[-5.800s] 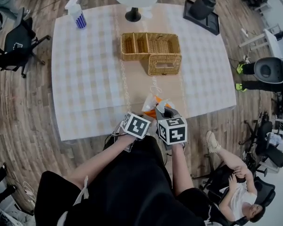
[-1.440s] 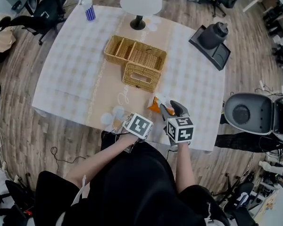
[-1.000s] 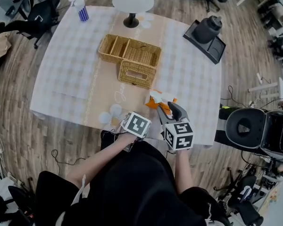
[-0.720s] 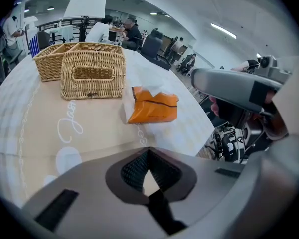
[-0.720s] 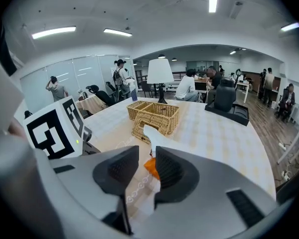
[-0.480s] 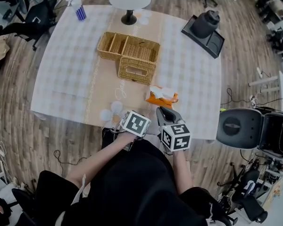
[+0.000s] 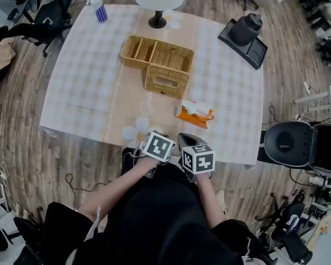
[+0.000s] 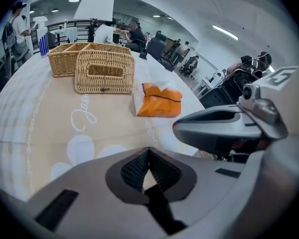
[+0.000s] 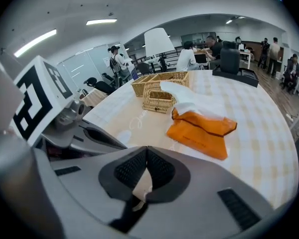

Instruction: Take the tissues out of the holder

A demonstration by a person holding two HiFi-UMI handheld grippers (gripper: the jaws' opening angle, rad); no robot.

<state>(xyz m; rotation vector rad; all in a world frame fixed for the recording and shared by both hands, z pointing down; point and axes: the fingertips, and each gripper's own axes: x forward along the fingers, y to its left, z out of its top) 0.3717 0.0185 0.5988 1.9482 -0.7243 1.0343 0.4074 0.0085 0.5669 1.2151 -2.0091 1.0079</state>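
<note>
table point(image 7: 83, 87) under pale checked cloth point(image 7: 231, 93), beige runner point(image 7: 133, 101) down middle. on it: wicker holder point(image 7: 166, 80), orange tissue pack point(image 7: 195, 113) near it, lamp point(image 7: 157, 20), spray bottle point(image 7: 99, 8), black tray point(image 7: 257, 49) at corner.

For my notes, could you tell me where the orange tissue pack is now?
In the head view, the orange plastic tissue pack lies on the checked tablecloth, right of centre, apart from the woven wicker holder and nearer the person.

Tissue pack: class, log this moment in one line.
tissue pack: on table, outside holder | left gripper: shut, empty | right gripper: just closed, empty
</note>
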